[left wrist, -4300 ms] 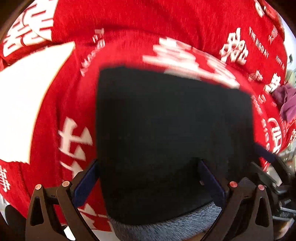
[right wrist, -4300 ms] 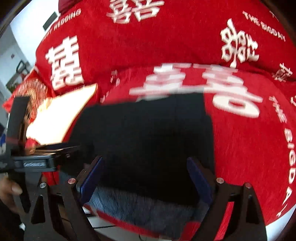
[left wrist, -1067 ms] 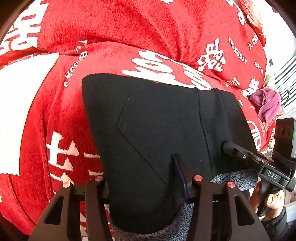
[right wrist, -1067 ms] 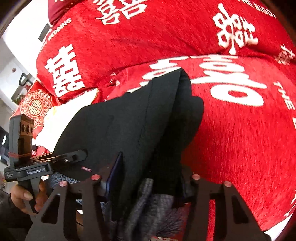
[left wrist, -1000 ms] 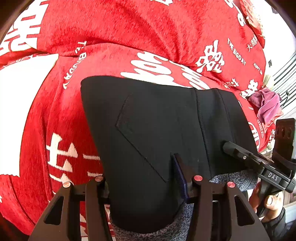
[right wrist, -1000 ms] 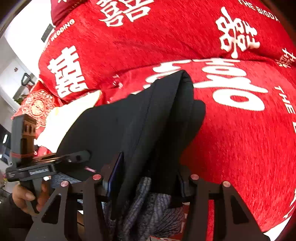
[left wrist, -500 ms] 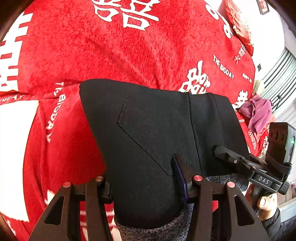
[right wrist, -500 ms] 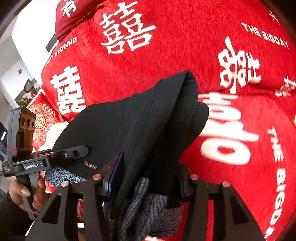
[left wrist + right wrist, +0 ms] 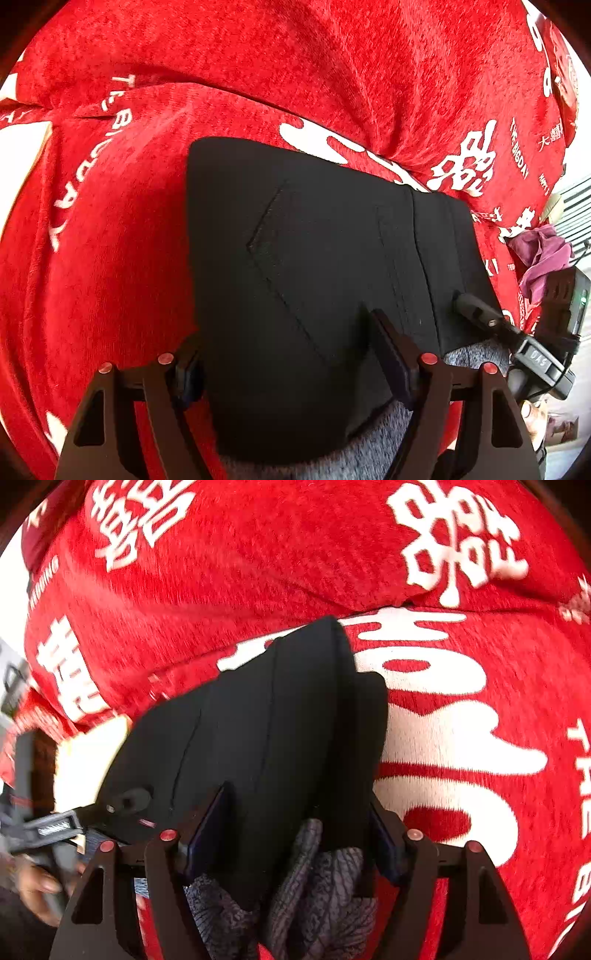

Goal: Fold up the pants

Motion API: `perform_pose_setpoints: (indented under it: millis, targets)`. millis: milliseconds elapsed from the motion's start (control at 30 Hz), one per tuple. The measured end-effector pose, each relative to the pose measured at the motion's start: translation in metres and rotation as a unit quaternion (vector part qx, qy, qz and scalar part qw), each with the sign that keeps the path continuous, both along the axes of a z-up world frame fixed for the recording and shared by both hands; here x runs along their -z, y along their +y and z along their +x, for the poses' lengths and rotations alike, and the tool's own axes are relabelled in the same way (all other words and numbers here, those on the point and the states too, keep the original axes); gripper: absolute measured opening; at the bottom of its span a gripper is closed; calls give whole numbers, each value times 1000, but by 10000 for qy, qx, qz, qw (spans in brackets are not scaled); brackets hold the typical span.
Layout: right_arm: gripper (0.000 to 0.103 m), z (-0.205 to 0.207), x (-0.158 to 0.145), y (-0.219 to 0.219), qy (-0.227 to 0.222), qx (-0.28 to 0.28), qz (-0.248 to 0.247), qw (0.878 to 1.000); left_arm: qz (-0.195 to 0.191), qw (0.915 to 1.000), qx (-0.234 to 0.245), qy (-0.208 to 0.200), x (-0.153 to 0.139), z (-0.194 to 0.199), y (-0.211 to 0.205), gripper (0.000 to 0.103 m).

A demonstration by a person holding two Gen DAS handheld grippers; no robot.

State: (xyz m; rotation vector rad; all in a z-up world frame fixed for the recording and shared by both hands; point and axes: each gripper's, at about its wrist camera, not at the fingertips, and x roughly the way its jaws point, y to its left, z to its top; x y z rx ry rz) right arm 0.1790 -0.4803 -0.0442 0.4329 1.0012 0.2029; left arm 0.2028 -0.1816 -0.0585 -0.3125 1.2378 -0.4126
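A folded pair of black pants (image 9: 314, 277) with a grey knitted lining lies on a red cover printed with white characters (image 9: 258, 66). The left gripper (image 9: 291, 365) pinches the near edge of the pants, one finger under the fabric and one on top. The right gripper (image 9: 295, 834) clamps the bunched right end of the same near edge, where the layers stack up. A purple cloth (image 9: 543, 258) sits far right, well apart from the pants.
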Motion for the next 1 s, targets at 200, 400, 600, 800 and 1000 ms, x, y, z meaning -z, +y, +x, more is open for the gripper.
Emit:
perform_pose_setpoints:
  millis: [200,400,600,800,1000]
  targets:
    - [83,-55,-66,15,-1176,23,-766,9901,97,9971,-184,-726,-52,-24,21,78]
    - [85,-76,-58,53,-1302,-829,-653,9859,-82,9925,423,-1146,-62,-64,-7,103]
    - [85,-72,-13,43,-982,-734,-313,9920,626,9958,458,-491,2,-65,-14,103]
    - [85,-75,-31,43,-893,-857,-462,9912,131,9968,144,-770,-44,-67,14,103]
    - [92,-57,-72,25,-1501,-692,-415,9854,-473,9927,306,-1063,-79,-51,1,103]
